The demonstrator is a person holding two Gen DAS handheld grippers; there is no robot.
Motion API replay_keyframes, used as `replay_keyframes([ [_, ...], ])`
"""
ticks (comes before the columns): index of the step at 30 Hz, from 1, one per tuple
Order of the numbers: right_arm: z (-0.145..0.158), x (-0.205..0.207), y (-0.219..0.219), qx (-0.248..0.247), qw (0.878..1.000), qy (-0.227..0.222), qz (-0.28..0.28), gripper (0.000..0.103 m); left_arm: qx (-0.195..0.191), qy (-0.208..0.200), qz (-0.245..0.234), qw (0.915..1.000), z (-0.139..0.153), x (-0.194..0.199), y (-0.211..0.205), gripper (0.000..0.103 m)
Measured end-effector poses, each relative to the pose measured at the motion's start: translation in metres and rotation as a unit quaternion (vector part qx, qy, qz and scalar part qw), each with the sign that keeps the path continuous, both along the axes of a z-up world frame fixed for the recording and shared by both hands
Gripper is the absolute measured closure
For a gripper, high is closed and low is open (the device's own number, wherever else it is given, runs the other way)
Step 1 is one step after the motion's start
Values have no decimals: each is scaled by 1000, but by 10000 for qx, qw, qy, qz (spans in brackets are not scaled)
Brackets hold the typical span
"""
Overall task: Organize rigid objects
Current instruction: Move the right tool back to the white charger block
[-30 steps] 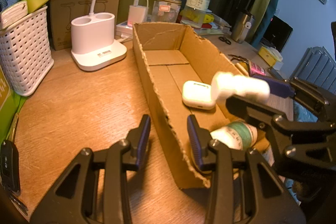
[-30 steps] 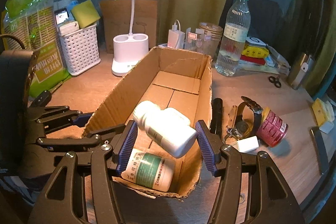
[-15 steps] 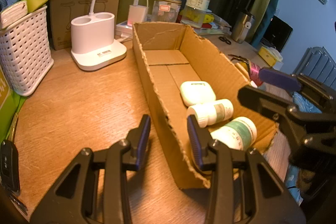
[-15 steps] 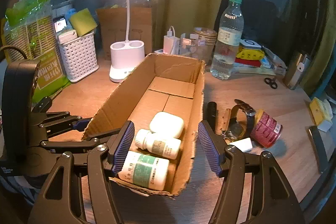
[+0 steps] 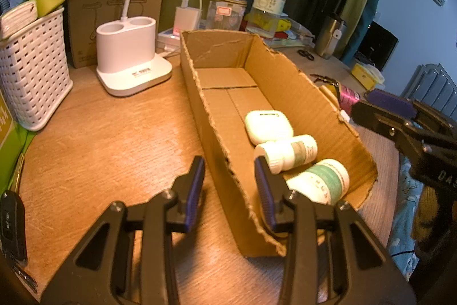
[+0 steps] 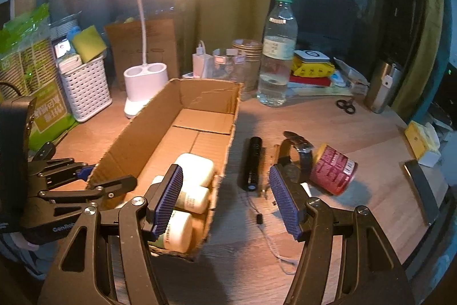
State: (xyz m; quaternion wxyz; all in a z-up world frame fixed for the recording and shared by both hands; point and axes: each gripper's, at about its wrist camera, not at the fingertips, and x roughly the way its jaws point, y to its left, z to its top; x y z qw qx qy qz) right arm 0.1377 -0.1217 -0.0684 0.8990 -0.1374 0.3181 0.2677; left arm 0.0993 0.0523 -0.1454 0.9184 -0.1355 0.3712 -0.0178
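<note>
Both grippers empty, three items lined up in the box.

Left gripper (image 5: 230, 185) spread wide, gripping nothing, straddling the near left wall of the cardboard box (image 5: 211, 116): one finger outside over the wooden desk (image 5: 100, 150), the other inside. Just ahead and right of it lie the small white bottle (image 5: 285, 152), the earbud case (image 5: 268, 126) beyond, and the green-label bottle (image 5: 322, 180) nearest. Right gripper (image 6: 225, 197) also spread wide, holding nothing; its left finger overlaps the box's near right corner, and straight ahead between the fingers lies the black flashlight (image 6: 252, 163). Further right, behind its right finger, the wristwatch (image 6: 298, 152), then the red can (image 6: 332, 169).
</note>
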Motion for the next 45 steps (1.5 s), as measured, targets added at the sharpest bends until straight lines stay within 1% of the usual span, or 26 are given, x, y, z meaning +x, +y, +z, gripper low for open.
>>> replay_keyframes([
  [19,-8,17,-32,-61,9985,0,-545,37,-2,1,1,10000,0,0,1,65],
  [23,-10,23,-40,-49,9973,-12,-736,36,-4,2,-1,10000,0,0,1,65],
  [33,-34,45,-57,-20,9940,219,-1072,35,-9,3,0,10000,0,-1,-1,65],
  [45,-53,59,-50,-78,9938,406,-1028,35,-11,3,0,10000,0,-2,-2,65],
])
